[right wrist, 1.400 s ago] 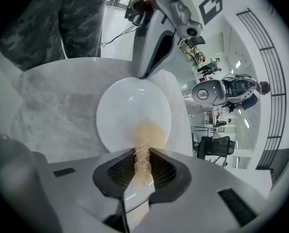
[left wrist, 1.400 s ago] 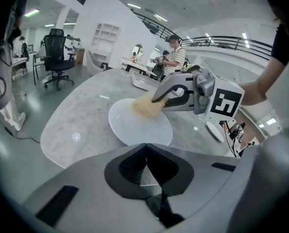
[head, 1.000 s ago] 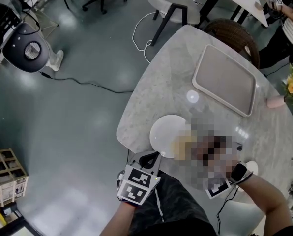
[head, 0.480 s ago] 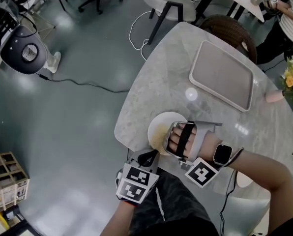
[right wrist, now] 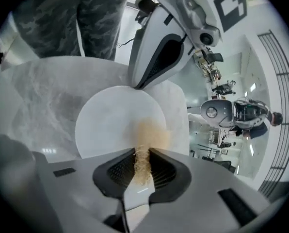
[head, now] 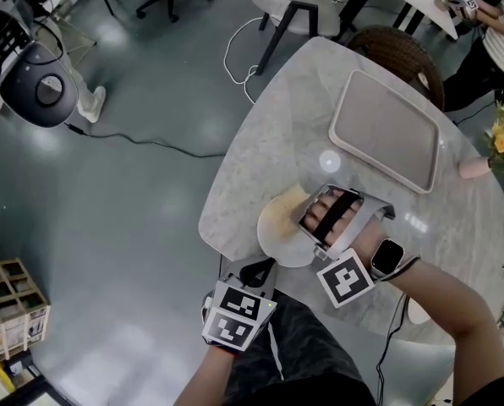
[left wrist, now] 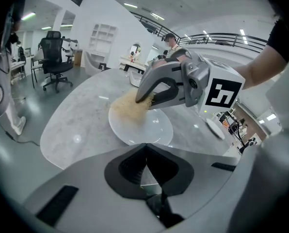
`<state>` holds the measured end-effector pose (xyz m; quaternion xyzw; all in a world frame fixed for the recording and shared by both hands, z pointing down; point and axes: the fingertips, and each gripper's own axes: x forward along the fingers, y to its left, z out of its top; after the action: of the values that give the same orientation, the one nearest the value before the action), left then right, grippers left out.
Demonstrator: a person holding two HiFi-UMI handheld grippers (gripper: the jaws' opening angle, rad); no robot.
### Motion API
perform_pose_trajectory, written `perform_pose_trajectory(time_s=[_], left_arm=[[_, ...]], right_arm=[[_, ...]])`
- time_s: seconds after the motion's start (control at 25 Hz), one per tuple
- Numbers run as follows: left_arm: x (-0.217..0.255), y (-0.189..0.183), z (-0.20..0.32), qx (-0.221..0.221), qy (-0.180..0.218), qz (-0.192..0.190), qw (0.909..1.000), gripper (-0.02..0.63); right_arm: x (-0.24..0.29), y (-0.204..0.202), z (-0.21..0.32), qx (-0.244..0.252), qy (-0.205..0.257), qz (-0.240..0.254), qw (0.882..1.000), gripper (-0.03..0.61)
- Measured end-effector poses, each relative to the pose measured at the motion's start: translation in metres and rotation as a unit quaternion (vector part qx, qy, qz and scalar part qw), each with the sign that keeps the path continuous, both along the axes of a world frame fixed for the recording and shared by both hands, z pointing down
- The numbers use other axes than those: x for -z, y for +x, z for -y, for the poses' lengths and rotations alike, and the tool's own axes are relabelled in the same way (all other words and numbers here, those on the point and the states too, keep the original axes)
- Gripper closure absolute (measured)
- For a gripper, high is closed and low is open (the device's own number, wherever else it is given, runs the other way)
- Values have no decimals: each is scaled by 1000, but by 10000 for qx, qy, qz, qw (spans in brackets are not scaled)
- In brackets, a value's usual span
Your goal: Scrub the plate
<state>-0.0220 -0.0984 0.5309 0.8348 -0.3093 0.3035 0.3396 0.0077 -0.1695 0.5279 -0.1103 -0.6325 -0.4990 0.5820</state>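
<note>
Looking down, I see the plate (head: 279, 248) at the table's (head: 269, 134) near edge, half hidden under my right hand (head: 335, 218). The right gripper (right wrist: 142, 155) pinches a blurred tan scrubber (right wrist: 149, 132) resting on it. The left gripper (left wrist: 145, 149), jaws pressed together, nips the plate's near rim. A tray (head: 387, 134) lies beyond, well apart.

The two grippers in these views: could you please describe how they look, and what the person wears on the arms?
Both the left gripper and the right gripper have light grey moulded shells ending in black ribbed jaws. Each carries a white cube with black square markers. A black strap crosses the right hand, whose wrist wears a black smartwatch.
</note>
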Motion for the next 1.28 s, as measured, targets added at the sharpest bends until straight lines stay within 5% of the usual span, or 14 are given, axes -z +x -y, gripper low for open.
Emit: perform_pose_trajectory(time_s=[0.12, 0.64, 0.88, 1.28], left_arm=[[1, 0, 0, -34, -4, 20, 10000, 600], [-5, -5, -5, -91, -24, 169, 9998, 600], [-7, -5, -6, -52, -40, 182, 9998, 600], [-9, -16, 5, 194, -14, 150, 9997, 600]], right_arm=[[-2, 2, -18, -321, -367, 211, 9986, 508], [1, 11, -73, -201, -1274, -178, 9915, 508], [3, -9, -49, -322, -1094, 156, 9934, 508], [2, 5, -23, -1550, -1100, 429, 9808, 508]])
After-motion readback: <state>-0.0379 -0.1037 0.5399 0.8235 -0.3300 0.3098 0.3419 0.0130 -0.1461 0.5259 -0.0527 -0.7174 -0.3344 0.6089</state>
